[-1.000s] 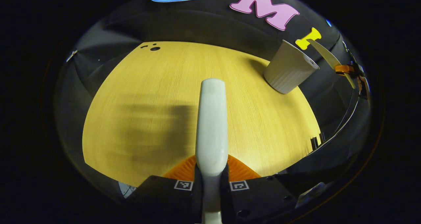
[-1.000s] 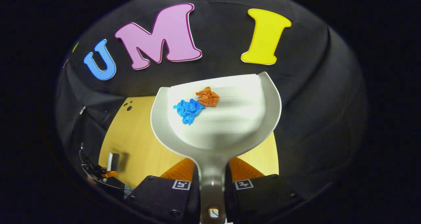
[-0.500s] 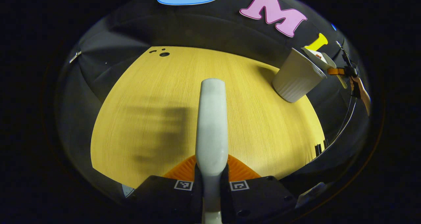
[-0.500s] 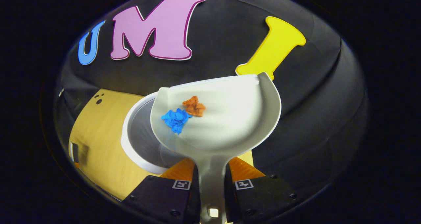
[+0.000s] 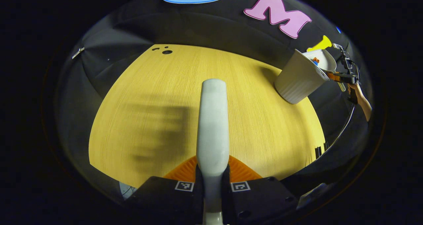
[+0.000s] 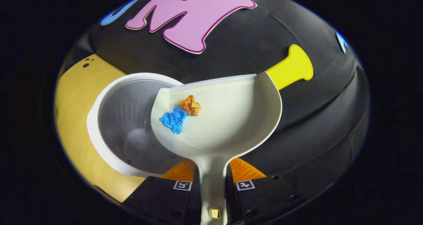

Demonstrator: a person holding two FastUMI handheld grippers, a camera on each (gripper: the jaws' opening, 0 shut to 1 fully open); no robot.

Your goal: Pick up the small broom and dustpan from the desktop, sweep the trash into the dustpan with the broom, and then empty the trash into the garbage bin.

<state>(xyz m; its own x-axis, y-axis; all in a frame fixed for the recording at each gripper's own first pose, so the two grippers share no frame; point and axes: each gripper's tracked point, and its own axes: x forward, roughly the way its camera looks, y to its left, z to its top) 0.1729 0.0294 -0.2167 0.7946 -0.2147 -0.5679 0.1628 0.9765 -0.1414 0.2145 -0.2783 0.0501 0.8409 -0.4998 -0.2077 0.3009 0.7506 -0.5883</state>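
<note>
In the right gripper view my right gripper [image 6: 213, 177] is shut on the handle of the white dustpan [image 6: 231, 119], which hangs tilted over the open white garbage bin [image 6: 109, 119]. A blue paper wad [image 6: 173, 120] and an orange paper wad [image 6: 190, 105] lie in the pan near its left edge. In the left gripper view my left gripper [image 5: 212, 175] is shut on the white broom handle [image 5: 213, 126], held above the wooden desktop [image 5: 148, 96]. Far right in that view stand the garbage bin [image 5: 297, 81], the dustpan [image 5: 322, 59] above it, and the right gripper [image 5: 340, 77] with a hand.
The garbage bin stands near the desktop's back right corner, close to the black cloth wall. A few small dark holes [image 5: 164, 51] mark the desktop's far left corner. The broom's shadow [image 5: 158, 132] falls on the wood to the left of the handle.
The right gripper has carried the dustpan over the bin's mouth and tilted it leftward; the wads have slid toward the pan's left edge. The left gripper has barely moved.
</note>
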